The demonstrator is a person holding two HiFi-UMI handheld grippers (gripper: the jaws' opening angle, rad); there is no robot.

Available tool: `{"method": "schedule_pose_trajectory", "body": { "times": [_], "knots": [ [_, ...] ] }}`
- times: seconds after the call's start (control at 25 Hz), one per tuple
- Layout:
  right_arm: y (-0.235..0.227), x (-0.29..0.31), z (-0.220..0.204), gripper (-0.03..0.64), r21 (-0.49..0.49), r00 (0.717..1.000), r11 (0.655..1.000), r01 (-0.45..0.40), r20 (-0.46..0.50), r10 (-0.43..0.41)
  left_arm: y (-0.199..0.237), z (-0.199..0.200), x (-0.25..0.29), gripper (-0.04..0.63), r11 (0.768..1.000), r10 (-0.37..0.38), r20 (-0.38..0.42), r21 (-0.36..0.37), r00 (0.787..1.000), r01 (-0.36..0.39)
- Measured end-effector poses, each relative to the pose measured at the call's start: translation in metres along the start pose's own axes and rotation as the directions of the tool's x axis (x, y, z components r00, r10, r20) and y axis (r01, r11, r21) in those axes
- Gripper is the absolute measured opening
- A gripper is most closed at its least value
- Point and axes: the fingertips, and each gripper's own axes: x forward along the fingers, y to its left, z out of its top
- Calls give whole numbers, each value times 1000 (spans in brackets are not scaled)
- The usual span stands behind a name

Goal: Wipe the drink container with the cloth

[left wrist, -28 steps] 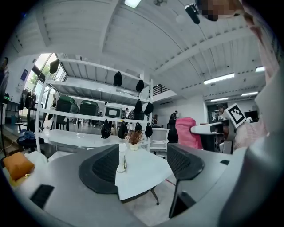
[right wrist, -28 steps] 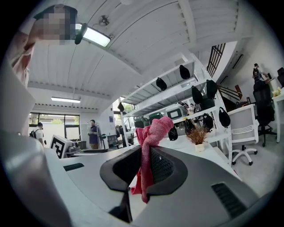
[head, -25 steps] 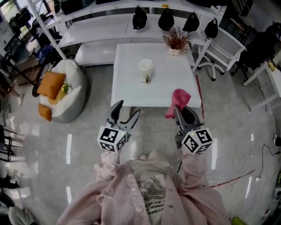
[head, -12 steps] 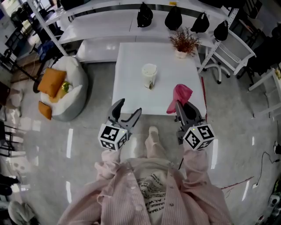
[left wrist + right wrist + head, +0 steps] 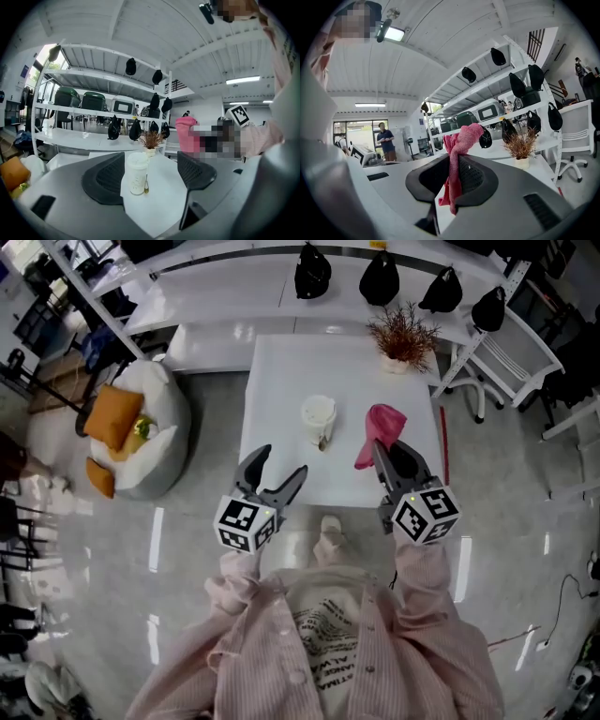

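White lidded paper drink cup (image 5: 318, 421): upright on white square table (image 5: 281, 381), ahead of left gripper (image 5: 274, 480), jaws apart, empty. Right gripper (image 5: 392, 457): jaws clamped on crumpled pink cloth (image 5: 378, 431), raised over table's right side.

A white square table (image 5: 281, 381) sits upper centre in the head view. A lidded paper cup (image 5: 318, 418) stands upright near its middle. A small potted plant (image 5: 402, 338) occupies its upper right corner.

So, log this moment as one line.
left gripper open, empty | right gripper shut on cloth | cup on table, untouched
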Motion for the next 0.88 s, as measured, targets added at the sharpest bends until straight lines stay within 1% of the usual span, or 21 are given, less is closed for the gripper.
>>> {"method": "schedule_pose_trajectory", "body": {
  "times": [0.16,0.4,0.56,0.76,0.88],
  "knots": [
    [-18,26,2,37,-8,999,1000,-27,-18,27,12,-3,30,328,1000,1,-31,-7,1000,-2],
    [-45,66,8,37,-30,997,997,-66,-36,65,26,-7,70,333,1000,-12,-82,1,997,12],
    [-56,92,8,37,-53,994,994,-99,-58,96,38,-16,93,337,999,4,-129,33,992,1],
    [-60,122,7,37,-118,984,981,-155,-106,143,43,-24,116,342,998,-20,-180,49,983,30],
    [-59,141,4,37,-161,975,968,-192,-139,170,49,-28,127,348,995,-39,-204,79,978,56]
  ]
}}
